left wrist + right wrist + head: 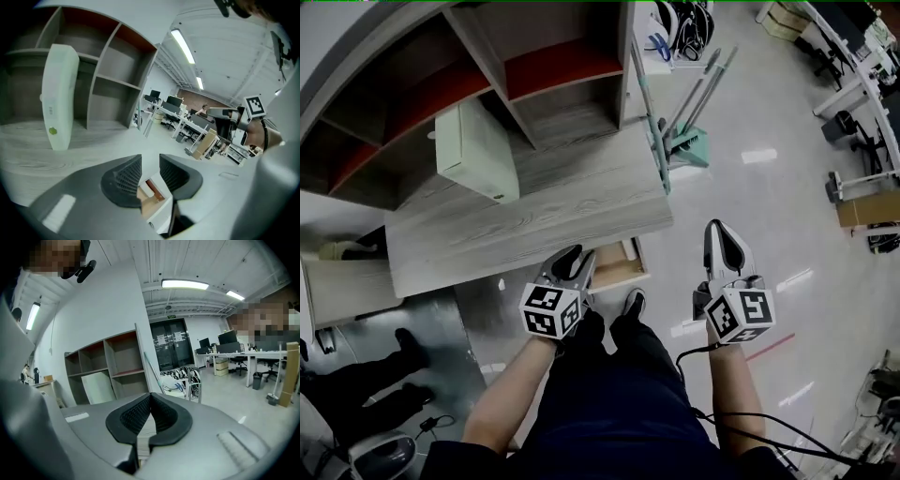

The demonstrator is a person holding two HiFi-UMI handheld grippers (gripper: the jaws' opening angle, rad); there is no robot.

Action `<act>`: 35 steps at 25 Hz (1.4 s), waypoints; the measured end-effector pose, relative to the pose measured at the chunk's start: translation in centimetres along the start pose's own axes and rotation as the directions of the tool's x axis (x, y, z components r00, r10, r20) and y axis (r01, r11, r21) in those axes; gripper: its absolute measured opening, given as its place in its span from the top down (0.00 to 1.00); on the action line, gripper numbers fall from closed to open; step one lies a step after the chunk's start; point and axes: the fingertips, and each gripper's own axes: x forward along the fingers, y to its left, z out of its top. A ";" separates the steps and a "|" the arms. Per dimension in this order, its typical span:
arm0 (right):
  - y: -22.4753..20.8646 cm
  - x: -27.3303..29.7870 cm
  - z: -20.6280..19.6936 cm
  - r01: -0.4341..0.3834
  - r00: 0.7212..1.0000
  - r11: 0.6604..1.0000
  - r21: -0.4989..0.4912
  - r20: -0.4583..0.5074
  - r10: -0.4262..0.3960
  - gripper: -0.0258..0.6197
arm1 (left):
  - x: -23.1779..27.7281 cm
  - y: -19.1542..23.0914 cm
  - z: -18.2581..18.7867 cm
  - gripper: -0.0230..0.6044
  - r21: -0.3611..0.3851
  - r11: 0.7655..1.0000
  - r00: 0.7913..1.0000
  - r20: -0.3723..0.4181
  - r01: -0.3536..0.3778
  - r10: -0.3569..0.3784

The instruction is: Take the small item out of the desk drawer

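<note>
Under the wood-grain desk (534, 211) a drawer (623, 265) stands partly pulled out. My left gripper (579, 257) hovers just above the drawer's front, jaws open by a narrow gap with nothing between them. Past my left gripper (150, 161), the left gripper view looks down into the drawer (157, 208), where a small white and brown item (149, 191) lies; its shape is unclear. My right gripper (724, 242) is off to the right over the bare floor, shut and empty. In its own view the right gripper (149, 404) has its jaws touching at the tips.
A pale green box (473, 150) leans upright on the desk before a shelf unit (534, 75). A teal dustpan and broom (689, 141) stand by the desk's right end. Another person's black legs (366, 375) are at lower left. Office desks and chairs (862, 94) line the far right.
</note>
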 end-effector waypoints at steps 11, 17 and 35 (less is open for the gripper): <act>-3.1 -2.1 -2.0 0.132 0.991 0.991 0.027 -0.028 -0.132 0.95 | 7.3 -2.6 -9.3 0.77 -0.017 0.986 0.949 -0.268 0.166 -0.164; -4.3 -3.0 -3.8 0.162 0.985 0.986 0.048 -0.075 -0.158 0.95 | 9.6 -2.6 -13.3 0.77 -0.203 0.975 0.938 -0.310 0.094 -0.155; -6.9 -4.2 -6.4 0.228 0.963 0.971 0.070 -0.164 -0.215 0.95 | 16.5 -0.9 -20.8 0.68 -0.365 0.927 0.890 -0.447 -0.091 -0.089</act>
